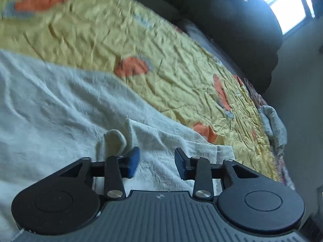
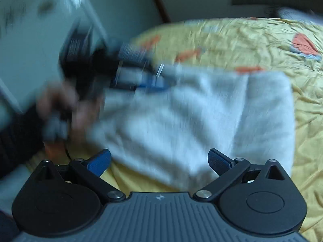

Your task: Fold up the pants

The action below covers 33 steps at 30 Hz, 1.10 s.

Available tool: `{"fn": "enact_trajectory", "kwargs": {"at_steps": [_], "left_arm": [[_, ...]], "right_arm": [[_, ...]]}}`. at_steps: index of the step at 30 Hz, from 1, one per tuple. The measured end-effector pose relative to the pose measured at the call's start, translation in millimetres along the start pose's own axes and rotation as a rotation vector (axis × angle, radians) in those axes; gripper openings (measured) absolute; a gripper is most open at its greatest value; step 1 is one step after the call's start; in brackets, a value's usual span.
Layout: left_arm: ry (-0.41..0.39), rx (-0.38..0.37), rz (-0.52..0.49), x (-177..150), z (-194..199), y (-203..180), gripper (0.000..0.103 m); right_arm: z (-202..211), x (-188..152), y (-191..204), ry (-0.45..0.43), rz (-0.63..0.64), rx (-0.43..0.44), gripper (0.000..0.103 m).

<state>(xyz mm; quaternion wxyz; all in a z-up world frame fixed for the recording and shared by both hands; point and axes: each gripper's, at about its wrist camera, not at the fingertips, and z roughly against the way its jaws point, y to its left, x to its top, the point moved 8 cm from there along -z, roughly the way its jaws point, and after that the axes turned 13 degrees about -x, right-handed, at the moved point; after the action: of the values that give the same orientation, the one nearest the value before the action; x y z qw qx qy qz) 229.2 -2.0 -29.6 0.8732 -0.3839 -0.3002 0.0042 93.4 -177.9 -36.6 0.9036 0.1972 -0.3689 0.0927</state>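
We see the fluffy white fleece pants (image 2: 191, 117) lying folded on the bed's crinkled yellow quilt with orange patches (image 1: 125, 32), both our left tongs (image 1: 157, 162) and right tongs (image 2: 159, 164) released above them, gripping nothing.

Wrinkled yellow bedspread (image 1: 125, 32) is lying open beyond the white pants (image 1: 60, 104), giving free room toward the far side of the bed. A small raised fold of the pants (image 1: 114, 141) is standing up just beside the left tool (image 1: 157, 162), against its left finger, while the gap between its blue pads is staying clear above flat cloth. A dark heap (image 1: 242, 32) is blocking the bed's far edge beneath the window (image 1: 282, 4). In the right wrist view, the right tool (image 2: 159, 163) is hanging spread over the pants' near edge, and a hand (image 2: 66, 104) with the other tool is crowding the left.
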Motion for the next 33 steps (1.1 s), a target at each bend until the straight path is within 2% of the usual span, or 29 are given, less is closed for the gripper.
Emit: {"fn": "enact_trajectory", "kwargs": {"at_steps": [2, 4, 6, 9, 12, 13, 16, 18, 20, 23, 25, 27, 30, 31, 33], "left_arm": [[-0.046, 0.034, -0.155, -5.9, 23.6, -25.4, 0.052], [-0.057, 0.029, -0.258, -22.3, 36.7, -47.1, 0.062], [-0.012, 0.020, -0.322, -44.1, 36.1, -59.9, 0.062], [0.035, 0.088, -0.407, -71.9, 27.9, -59.7, 0.062], [0.099, 0.130, -0.371, -90.8, 18.7, -35.6, 0.062], [0.092, 0.129, -0.375, -93.7, 17.1, -29.8, 0.063], [0.068, 0.127, -0.375, -92.1, 17.9, -25.6, 0.063], [0.073, 0.122, -0.345, -87.9, 19.1, -25.3, 0.064], [0.070, 0.121, -0.326, -86.2, 27.4, -28.2, 0.063], [0.039, 0.082, -0.334, -89.1, 46.1, -41.0, 0.064], [0.058, 0.060, -0.313, -97.0, 46.8, -45.0, 0.065], [0.083, 0.055, -0.299, -106.8, 37.4, -41.7, 0.066], [0.066, 0.044, -0.319, -110.6, 31.6, -41.2, 0.068], [0.065, 0.043, -0.315, -109.8, 32.2, -41.3, 0.068], [0.049, 0.034, -0.298, -106.4, 40.5, -42.3, 0.068]], "right_arm": [[11.6, 30.7, -27.1, -0.068, -0.119, 0.015, 0.103], [8.4, 57.1, -57.1, -0.094, -0.221, -0.007, 0.103], [-8.7, 76.1, -77.9, -0.066, -0.296, 0.014, 0.103], [-44.7, 92.2, -97.3, 0.008, -0.387, 0.038, 0.103], [-76.7, 87.3, -108.0, 0.103, -0.425, 0.023, 0.103], [-86.3, 80.1, -112.6, 0.144, -0.442, 0.014, 0.103], [-87.5, 74.2, -122.6, 0.122, -0.519, 0.079, 0.103], [-77.4, 72.3, -126.8, 0.098, -0.560, 0.056, 0.103], [-56.9, 68.3, -121.6, 0.060, -0.543, 0.018, 0.103], [-19.4, 49.8, -95.6, 0.029, -0.523, 0.141, 0.103], [-3.2, 28.6, -75.9, 0.049, -0.526, 0.240, 0.103], [1.8, 7.4, -63.6, 0.097, -0.545, 0.292, 0.103], [-11.5, -19.4, -63.5, 0.146, -0.533, 0.230, 0.102], [-11.4, -19.2, -62.0, 0.123, -0.523, 0.221, 0.103], [-8.7, -15.2, -56.9, 0.130, -0.513, 0.181, 0.103]]}}
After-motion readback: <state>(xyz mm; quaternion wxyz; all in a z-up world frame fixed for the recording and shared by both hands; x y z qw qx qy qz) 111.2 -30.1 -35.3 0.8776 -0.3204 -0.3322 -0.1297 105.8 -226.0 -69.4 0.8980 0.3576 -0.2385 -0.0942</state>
